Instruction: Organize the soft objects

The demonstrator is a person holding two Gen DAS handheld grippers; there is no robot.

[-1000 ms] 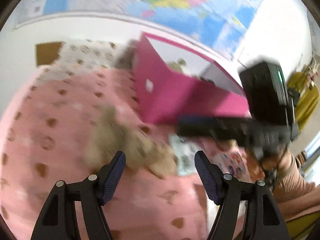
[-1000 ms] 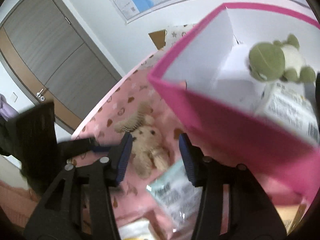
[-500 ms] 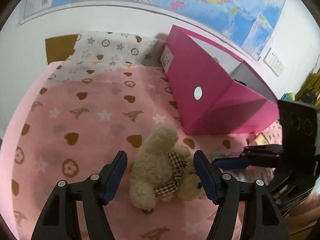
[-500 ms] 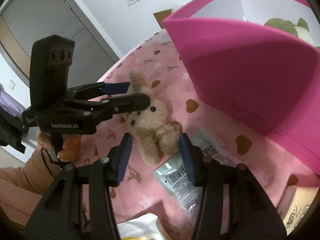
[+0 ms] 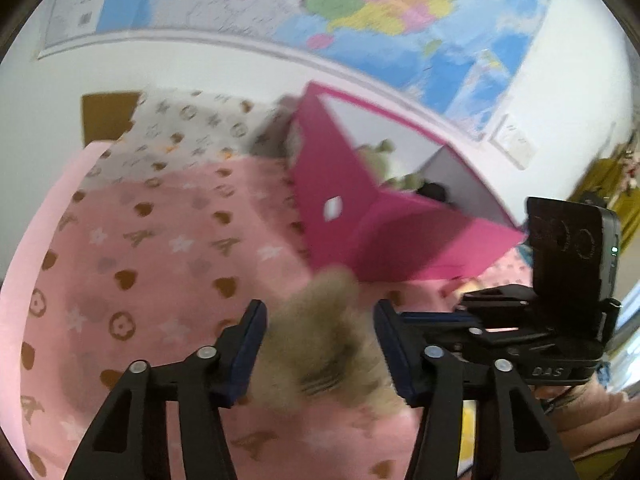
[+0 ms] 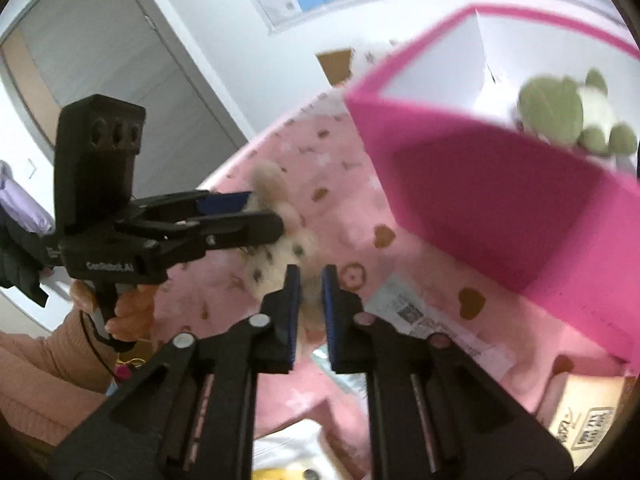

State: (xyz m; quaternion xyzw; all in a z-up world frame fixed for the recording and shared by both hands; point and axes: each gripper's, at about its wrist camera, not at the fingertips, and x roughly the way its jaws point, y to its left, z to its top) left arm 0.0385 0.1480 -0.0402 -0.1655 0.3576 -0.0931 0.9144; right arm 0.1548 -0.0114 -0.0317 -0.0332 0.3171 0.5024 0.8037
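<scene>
- Left wrist view: our left tongs (image 5: 318,344) stand wide apart around the bear (image 5: 324,344), which fills the gap between the blue pads (image 5: 248,344); blur keeps us from telling whether the pads touch the fur.
- The bear lies on the pink blanket (image 5: 152,248) printed with hearts and stars.
- Just right of the bear we see our right tongs (image 5: 500,320), reaching in from the side toward the toy.
- Beyond the bear stands the pink box (image 5: 360,216), open at the top, with a green plush (image 5: 384,160) showing inside.
- A map (image 5: 360,12) hangs on the wall behind the box.
- Right wrist view: our right tongs (image 6: 308,300) are nearly shut, pinching the lower part of the bear (image 6: 276,248) in the narrow gap between the pads.
- Near these tongs a printed packet (image 6: 424,320) lies flat on the blanket (image 6: 344,184), and a yellow-and-white packet (image 6: 296,452) sits at the bottom edge.
- On the left, our left tongs (image 6: 256,212) reach over the bear's upper body, held by a hand (image 6: 124,312) in a peach sleeve.
- Farther right, the box (image 6: 500,208) holds the green plush (image 6: 560,112) against its white inner wall.
- A grey door (image 6: 100,52) stands at the far left.
</scene>
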